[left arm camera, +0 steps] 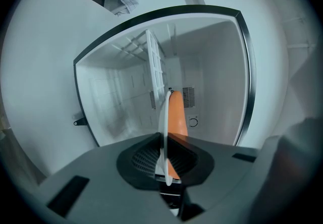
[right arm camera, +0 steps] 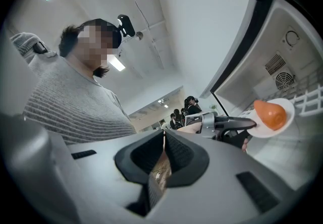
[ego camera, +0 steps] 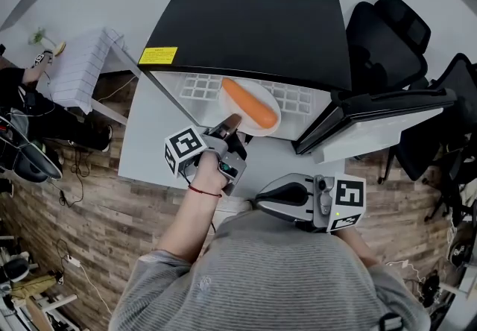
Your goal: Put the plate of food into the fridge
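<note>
My left gripper (ego camera: pixel 232 122) has its fingers clamped on the plate (ego camera: pixel 263 91) rim. The plate, carrying a carrot (ego camera: pixel 250 104), hangs at 12 o'clock in the open fridge (ego camera: pixel 253 24) mouth. Right gripper (ego camera: pixel 262 201), at 5 o'clock: fingers closed, empty.

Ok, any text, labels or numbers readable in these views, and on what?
Yellow label on top of the black fridge: print too small to read.
Marker cubes: black-and-white square patterns only, no words.
Nothing else carries legible text.
</note>
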{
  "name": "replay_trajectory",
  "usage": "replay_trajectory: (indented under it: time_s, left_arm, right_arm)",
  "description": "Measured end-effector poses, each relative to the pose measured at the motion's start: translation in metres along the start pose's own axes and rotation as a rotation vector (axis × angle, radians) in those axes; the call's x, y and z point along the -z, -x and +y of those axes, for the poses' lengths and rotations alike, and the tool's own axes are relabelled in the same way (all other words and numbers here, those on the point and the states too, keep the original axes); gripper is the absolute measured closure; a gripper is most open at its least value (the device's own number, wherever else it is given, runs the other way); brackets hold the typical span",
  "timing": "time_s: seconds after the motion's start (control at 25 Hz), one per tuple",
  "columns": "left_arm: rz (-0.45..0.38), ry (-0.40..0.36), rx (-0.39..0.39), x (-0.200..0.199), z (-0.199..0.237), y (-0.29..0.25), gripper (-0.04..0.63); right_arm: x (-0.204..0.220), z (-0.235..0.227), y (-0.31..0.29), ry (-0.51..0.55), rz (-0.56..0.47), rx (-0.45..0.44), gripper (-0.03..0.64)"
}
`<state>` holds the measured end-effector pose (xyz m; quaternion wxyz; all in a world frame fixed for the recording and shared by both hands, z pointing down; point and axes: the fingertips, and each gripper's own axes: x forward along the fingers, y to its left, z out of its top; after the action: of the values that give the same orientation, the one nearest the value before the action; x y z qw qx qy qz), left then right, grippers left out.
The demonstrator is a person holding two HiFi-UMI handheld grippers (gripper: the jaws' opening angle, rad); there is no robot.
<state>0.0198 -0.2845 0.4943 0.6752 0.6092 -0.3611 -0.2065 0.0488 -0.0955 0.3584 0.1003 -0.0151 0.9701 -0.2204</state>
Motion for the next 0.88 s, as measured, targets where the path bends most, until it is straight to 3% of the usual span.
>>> replay_trajectory:
  time_s: [0.88]
  left_arm:
    - [-0.019, -0.001, 0.003, -0.010, -0.009, -0.036, 0.560]
  right_arm:
    - [-0.005, -0.010, -0.008, -0.006, 0.012, -0.002, 0.602]
